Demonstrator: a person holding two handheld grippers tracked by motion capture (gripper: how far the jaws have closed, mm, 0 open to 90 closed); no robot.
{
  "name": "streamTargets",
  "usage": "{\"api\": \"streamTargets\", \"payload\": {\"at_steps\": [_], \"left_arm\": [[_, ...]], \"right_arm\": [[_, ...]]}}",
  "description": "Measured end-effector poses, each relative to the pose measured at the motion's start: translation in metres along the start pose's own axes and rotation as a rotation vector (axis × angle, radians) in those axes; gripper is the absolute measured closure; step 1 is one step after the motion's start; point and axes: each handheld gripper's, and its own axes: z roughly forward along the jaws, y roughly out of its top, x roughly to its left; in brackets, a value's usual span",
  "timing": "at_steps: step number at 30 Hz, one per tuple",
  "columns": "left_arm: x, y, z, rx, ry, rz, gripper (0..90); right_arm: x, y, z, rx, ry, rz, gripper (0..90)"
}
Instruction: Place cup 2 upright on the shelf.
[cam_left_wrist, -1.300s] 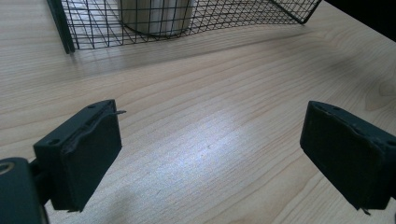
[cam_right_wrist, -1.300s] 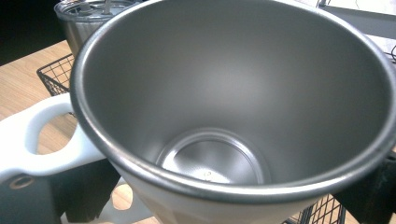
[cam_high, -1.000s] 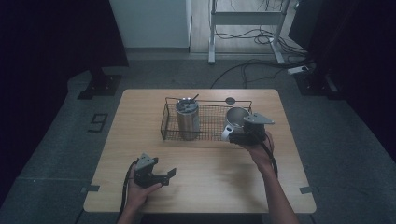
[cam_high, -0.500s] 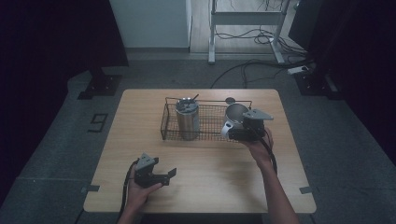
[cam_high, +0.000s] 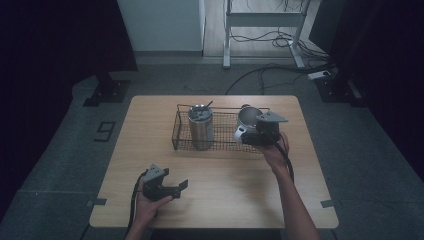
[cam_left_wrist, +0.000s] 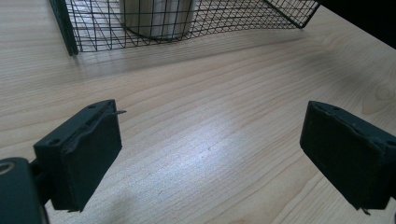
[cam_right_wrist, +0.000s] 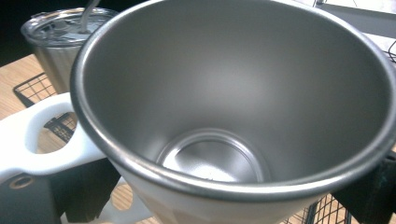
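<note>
A white mug (cam_high: 246, 119) with a steel inside hangs over the right end of the black wire basket (cam_high: 175, 132), tilted, with my right gripper (cam_high: 246, 136) shut on it. In the right gripper view the mug (cam_right_wrist: 233, 93) opens toward the camera, its white handle (cam_right_wrist: 42, 140) at the left. A lidded steel tumbler (cam_high: 200, 129) with a straw stands in the basket's left part. My left gripper (cam_high: 179, 186) rests low near the table's front left, open and holding nothing, its pads (cam_left_wrist: 86, 154) wide apart over bare wood.
The wooden table (cam_high: 310, 200) has free room in front of the basket. The basket's near wall (cam_left_wrist: 233, 23) and the tumbler's base (cam_left_wrist: 156, 16) lie ahead of the left gripper. Cables and a metal frame lie on the floor behind the table.
The right gripper with the mug has edged slightly toward the far side over the basket. The left hand has stayed still.
</note>
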Motion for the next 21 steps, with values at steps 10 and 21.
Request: {"api": "streamTargets", "payload": {"at_steps": [10, 21], "left_arm": [[0.002, 0.000, -0.002, -0.005, 0.000, -0.004, 5.5], [0.000, 0.000, 0.000, 0.000, 0.001, -0.001, 5.6]], "right_arm": [[-0.005, 0.005, 0.010, 0.005, -0.014, 0.008, 8.0], [-0.012, 0.003, 0.016, 0.018, -0.039, 0.027, 8.0]]}}
